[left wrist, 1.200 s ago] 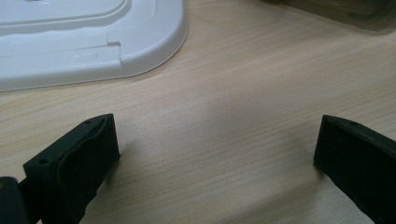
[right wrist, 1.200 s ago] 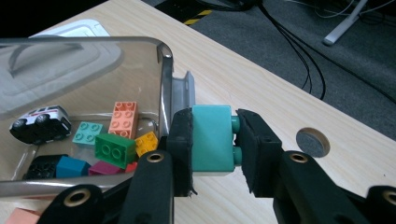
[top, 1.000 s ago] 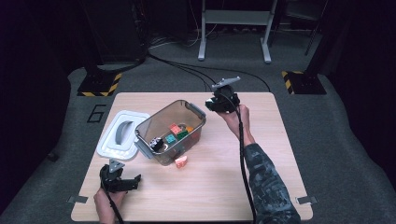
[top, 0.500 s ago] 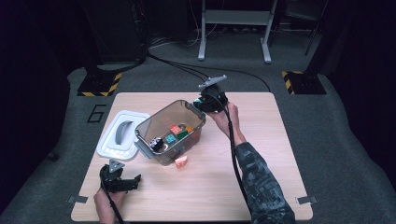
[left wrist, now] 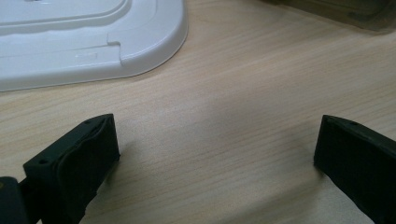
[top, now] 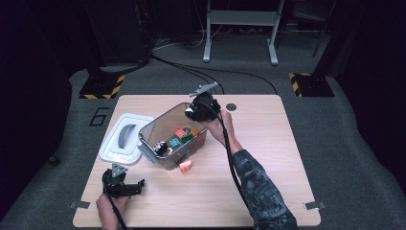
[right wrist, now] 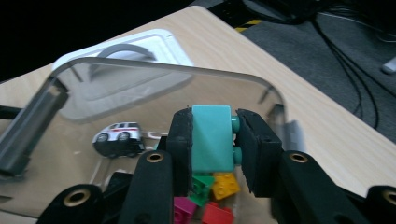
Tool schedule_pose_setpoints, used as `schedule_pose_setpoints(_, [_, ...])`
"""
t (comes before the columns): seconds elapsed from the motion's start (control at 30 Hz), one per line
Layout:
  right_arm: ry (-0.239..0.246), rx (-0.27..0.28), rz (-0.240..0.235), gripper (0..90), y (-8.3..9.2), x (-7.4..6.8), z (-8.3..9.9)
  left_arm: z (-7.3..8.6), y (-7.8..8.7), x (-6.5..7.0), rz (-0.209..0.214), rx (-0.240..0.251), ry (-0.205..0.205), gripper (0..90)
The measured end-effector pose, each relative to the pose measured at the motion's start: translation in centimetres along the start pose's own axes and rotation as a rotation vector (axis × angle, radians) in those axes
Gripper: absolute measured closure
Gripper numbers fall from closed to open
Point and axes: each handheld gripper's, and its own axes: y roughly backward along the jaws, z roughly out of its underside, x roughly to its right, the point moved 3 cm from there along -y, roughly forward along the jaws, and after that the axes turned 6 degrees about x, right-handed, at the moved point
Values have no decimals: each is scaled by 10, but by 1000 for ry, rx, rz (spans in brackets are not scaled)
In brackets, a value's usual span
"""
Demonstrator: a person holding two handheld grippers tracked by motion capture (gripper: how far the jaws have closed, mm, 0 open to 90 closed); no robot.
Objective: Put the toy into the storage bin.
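Note:
A clear plastic bin (top: 160,125) (right wrist: 140,70) stands mid-table with several coloured bricks and a small white toy car (right wrist: 117,134) inside. My right gripper (top: 197,111) (right wrist: 214,135) hovers over the bin's far right corner, shut on a teal brick (right wrist: 211,137). Below that brick lie green, yellow, magenta and red bricks (right wrist: 218,184) on the bin's floor. My left gripper (top: 125,188) (left wrist: 215,149) rests low at the table's near left, open, with bare wood between its jaws. A pink brick (top: 185,166) lies on the table just in front of the bin.
The bin's white lid (top: 125,139) (left wrist: 84,37) lies flat to the left of the bin, close ahead of my left gripper. Cables (top: 201,72) run across the grey floor beyond the table's far edge. The table (top: 268,158) is bare wood to the right.
My right gripper has carried the teal brick leftward, from beside the bin's far right corner to over the bin. The left gripper has stayed where it was.

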Motion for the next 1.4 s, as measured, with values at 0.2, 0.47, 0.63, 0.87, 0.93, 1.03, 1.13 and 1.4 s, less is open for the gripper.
schedule_pose_setpoints(0.2, [6, -26, -70, 677, -14, -30, 1, 0, 1, 0, 1, -11, 0, 0])
schedule_pose_setpoints(0.47, [44, -73, -151, 677, -26, -63, 12, 0, 0, 0, 0, -3, 0, 0])
schedule_pose_setpoints(0.63, [42, -102, -187, 677, -32, -77, 20, 0, 0, 0, -3, 3, 7, 0])
schedule_pose_setpoints(0.87, [35, -128, -229, 676, -36, -89, 30, 0, 0, 1, -3, 3, 8, 0])
schedule_pose_setpoints(0.93, [30, -128, -237, 676, -36, -90, 31, 0, 0, 1, -3, 4, 10, 0])
schedule_pose_setpoints(1.03, [27, -126, -252, 676, -35, -94, 33, 0, 0, 1, -3, 5, 10, 0])
schedule_pose_setpoints(1.13, [30, -136, -275, 675, -32, -99, 35, 0, 0, 1, -1, -5, 8, 0])
schedule_pose_setpoints(1.4, [35, -135, -305, 617, -32, -104, 38, 0, 0, 0, -2, -3, 7, 0])
